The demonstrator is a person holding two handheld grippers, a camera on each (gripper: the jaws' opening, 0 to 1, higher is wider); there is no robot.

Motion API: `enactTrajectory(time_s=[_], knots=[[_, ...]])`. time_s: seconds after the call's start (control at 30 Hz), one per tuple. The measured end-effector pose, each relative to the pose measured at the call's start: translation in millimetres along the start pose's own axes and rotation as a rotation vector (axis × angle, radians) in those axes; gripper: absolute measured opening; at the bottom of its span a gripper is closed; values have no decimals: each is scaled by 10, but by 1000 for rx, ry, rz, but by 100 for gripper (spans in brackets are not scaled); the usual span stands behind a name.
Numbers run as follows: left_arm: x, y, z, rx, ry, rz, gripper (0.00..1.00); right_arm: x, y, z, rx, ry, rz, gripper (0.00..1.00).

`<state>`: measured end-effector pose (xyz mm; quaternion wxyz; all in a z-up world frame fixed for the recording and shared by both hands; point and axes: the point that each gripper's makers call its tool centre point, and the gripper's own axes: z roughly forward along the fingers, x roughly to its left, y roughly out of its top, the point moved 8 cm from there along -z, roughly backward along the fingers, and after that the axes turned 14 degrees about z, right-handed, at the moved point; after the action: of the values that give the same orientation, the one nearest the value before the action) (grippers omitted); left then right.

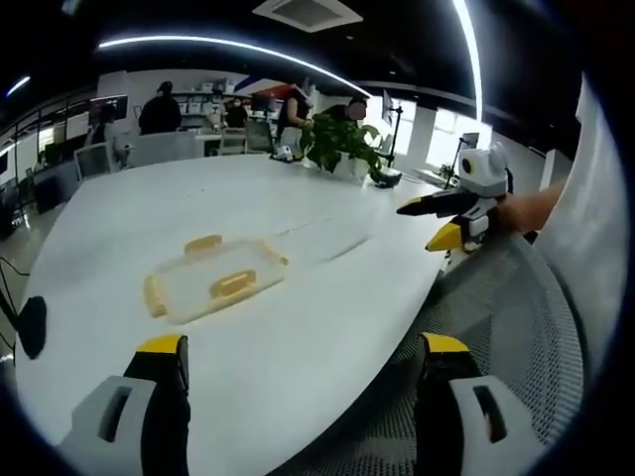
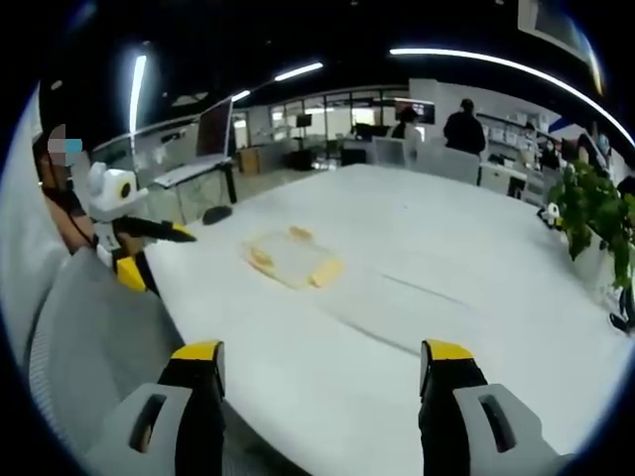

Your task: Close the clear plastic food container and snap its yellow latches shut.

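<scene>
Container of clear plastic lies flat on the white table, well ahead of the left gripper and a little to the left of its line in the left gripper view. Its lid looks to be down on the box. Yellow latches sit along its edges: one on the near long side, one on the far side, one at the left end and a smaller bit of yellow at the right corner. Whether they are snapped down I cannot tell at this size.

Left gripper's two yellow-tipped jaws rise from the bottom of its view, spread wide, with nothing between them. The left jaw is over the table, the right one over the grey mesh chair back beside the table edge.

In the same view the right gripper comes in from the right, held in a hand above the table edge, well apart from the container. Its jaws stand apart and hold nothing.

In the right gripper view the container lies far ahead on the table, left of centre. The right gripper has its jaws wide with nothing in them. The left gripper shows at the left, over the table edge, jaws parted, clear of the container.

A potted plant stands at the far side of the table, and people stand by desks beyond it
</scene>
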<state>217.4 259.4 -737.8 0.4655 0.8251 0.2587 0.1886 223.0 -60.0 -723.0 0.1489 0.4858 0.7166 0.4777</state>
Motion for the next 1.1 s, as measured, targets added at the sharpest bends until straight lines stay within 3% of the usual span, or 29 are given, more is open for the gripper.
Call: enactTrajectory(time_s=[0.63, 1.1], knots=[[-20, -15, 18, 21, -20, 6, 96, 17, 2, 1, 11, 26, 9, 80], [74, 10, 40, 30, -61, 19, 93, 17, 74, 71, 79, 50, -95, 70]])
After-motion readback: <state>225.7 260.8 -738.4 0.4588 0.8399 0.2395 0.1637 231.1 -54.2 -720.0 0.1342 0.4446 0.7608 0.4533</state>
